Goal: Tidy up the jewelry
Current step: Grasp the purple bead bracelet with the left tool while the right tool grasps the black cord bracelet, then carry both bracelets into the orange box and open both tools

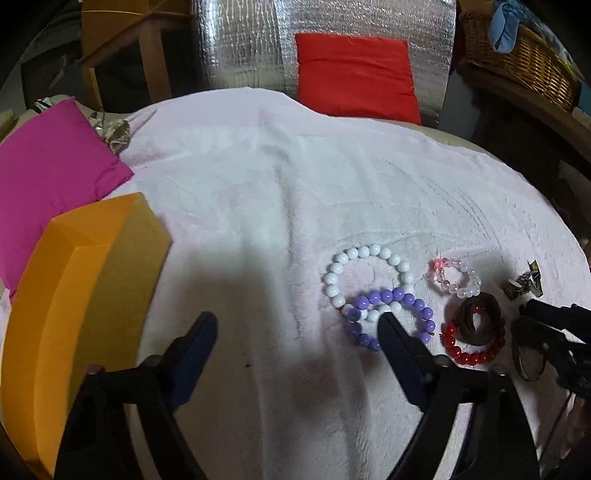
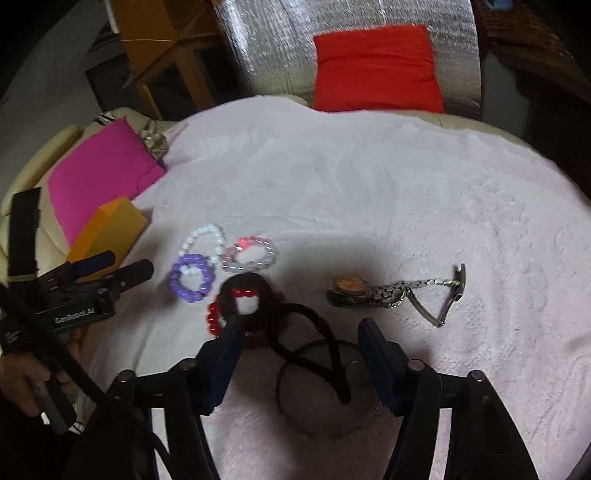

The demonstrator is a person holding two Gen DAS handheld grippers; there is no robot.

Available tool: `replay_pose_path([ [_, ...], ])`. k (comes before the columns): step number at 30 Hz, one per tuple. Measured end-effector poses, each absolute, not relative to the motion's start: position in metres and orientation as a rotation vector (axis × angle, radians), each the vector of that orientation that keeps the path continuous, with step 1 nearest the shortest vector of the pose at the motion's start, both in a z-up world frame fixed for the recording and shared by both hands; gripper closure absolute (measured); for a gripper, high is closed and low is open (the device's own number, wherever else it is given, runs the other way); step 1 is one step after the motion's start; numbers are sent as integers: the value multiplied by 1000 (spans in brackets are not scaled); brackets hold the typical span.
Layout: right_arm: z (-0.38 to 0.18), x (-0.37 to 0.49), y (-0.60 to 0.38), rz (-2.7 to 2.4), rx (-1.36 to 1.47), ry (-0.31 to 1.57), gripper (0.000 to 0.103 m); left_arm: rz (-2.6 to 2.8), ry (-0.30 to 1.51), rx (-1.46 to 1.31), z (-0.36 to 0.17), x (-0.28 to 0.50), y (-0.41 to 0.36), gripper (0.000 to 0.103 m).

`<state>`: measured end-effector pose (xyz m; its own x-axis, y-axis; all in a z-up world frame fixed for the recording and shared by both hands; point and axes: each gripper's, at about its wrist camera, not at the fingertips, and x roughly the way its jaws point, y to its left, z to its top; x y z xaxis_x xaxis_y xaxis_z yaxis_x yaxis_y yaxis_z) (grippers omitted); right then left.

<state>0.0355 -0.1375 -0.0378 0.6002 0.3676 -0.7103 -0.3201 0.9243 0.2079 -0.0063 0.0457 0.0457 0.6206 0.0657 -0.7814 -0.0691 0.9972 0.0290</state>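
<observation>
Several bead bracelets lie on the pale pink cloth [image 1: 258,192]: white [image 1: 364,273], purple [image 1: 388,317], clear pink [image 1: 456,278] and red [image 1: 472,345]. A dark brown cord [image 1: 476,314] lies over the red one. A metal watch [image 2: 395,291] lies to the right. My left gripper [image 1: 297,321] is open and empty, its right finger over the purple bracelet. My right gripper [image 2: 299,326] is open above the dark cord [image 2: 314,343] and a thin dark ring [image 2: 325,391]; the red bracelet [image 2: 214,319] is by its left finger.
An orange box [image 1: 81,306] stands at the left, beside a magenta cushion [image 1: 51,177]. A red cushion [image 1: 354,74] leans on a silver foil panel [image 1: 332,22] behind. A wicker basket [image 1: 524,59] sits at the back right.
</observation>
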Motion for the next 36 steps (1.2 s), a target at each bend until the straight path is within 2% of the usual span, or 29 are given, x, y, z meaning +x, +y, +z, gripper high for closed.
replay_pose_path([
  [1, -40, 38, -138, 392, 61, 837, 69, 70, 902, -7, 45, -5, 44, 24],
  [2, -40, 39, -141, 395, 84, 833, 72, 52, 910, -12, 43, -2, 41, 27],
  [4, -39, 39, -149, 403, 129, 832, 83, 16, 922, -25, 41, 4, 36, 29],
  [5, -38, 38, -153, 398, 143, 831, 84, 3, 928, -28, 39, 6, 33, 31],
  [7, -36, 35, -159, 398, 159, 820, 87, -24, 950, -39, 35, 11, 29, 43],
  [9, -33, 32, -165, 401, 171, 807, 87, -46, 970, -57, 30, 15, 27, 59],
  [13, -26, 29, -177, 396, 207, 787, 87, -48, 958, -37, 29, 15, 19, 72],
  [15, -21, 26, -181, 395, 218, 771, 87, -40, 938, -17, 32, 13, 18, 89],
  [17, -18, 25, -181, 398, 226, 760, 87, -38, 922, -13, 35, 9, 18, 94],
  [36, 3, 12, -167, 424, 287, 688, 87, -81, 813, -48, 76, -45, 44, 95],
])
